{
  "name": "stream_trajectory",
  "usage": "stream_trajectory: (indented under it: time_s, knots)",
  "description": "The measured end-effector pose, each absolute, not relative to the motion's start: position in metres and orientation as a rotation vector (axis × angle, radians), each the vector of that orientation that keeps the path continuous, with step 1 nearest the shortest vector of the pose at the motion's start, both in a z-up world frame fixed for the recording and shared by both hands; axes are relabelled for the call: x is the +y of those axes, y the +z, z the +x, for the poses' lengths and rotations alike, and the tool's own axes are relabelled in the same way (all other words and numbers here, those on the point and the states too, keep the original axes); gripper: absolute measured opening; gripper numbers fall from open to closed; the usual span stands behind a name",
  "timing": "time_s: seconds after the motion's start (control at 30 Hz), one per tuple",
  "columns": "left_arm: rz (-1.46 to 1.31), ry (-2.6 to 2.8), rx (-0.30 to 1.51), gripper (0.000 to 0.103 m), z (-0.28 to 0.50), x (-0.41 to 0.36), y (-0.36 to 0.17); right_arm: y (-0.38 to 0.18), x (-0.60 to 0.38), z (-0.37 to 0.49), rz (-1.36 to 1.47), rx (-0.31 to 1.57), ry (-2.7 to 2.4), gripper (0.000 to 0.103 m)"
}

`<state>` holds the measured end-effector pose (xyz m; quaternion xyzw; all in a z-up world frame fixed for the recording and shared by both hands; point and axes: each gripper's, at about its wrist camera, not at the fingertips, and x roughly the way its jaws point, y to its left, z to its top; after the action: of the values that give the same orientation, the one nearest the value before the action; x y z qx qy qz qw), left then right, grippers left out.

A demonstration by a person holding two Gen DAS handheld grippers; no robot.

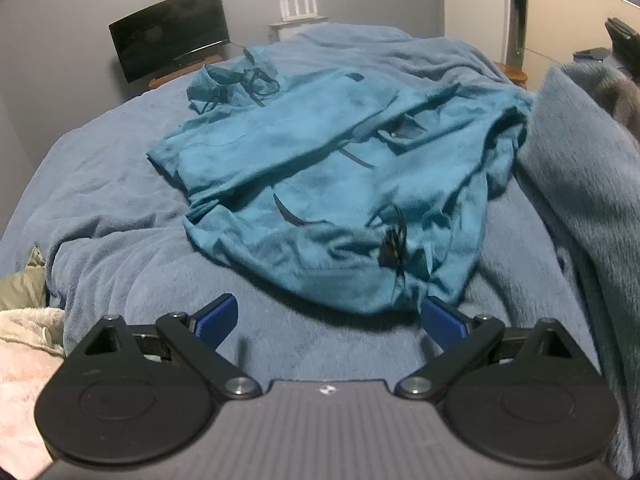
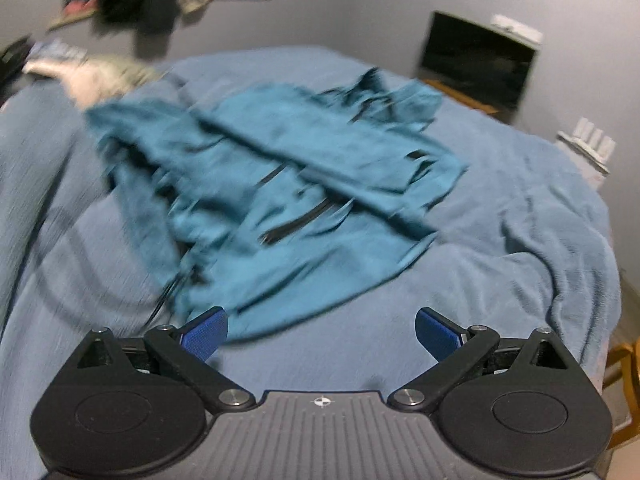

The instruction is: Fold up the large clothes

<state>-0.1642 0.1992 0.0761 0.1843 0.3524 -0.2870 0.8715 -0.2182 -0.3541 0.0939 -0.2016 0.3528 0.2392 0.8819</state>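
Both claws, left (image 1: pixel 329 314) and right (image 2: pixel 322 330), spread wide over a crumpled teal jacket (image 1: pixel 320 168) on fleecy blanket (image 1: pixel 120 240).

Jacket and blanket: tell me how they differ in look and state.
The jacket is teal; the blanket under it is a duller grey-blue. The jacket carries dark zips and cords; the blanket is plain and fuzzy. The jacket lies partly folded, a sleeve across its body; the blanket is spread over the whole bed with loose wrinkles. Both are soft cloth, and neither is held: left gripper and right gripper are open.
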Motion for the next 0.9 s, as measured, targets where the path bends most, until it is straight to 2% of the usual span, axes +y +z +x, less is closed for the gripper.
stream_trajectory:
  time_s: [0.27,0.67,0.8,0.9]
  knots:
    - [0.588,-0.606,0.651,0.100,-0.169,0.170,0.057,0.067,-0.323,-0.219,-0.571,0.760,0.567,0.101]
    - [0.574,-0.653,0.551,0.100,-0.157,0.165,0.068,0.061,-0.285,-0.206,-0.738,0.683,0.657,0.101]
    - [0.618,-0.707,0.592,0.099,-0.158,0.161,0.060,0.063,-0.282,-0.205,-0.772,0.694,0.690,0.094]
    - [0.622,-0.708,0.555,0.099,-0.155,0.157,0.057,0.061,-0.275,-0.205,-0.810,0.677,0.714,0.092]
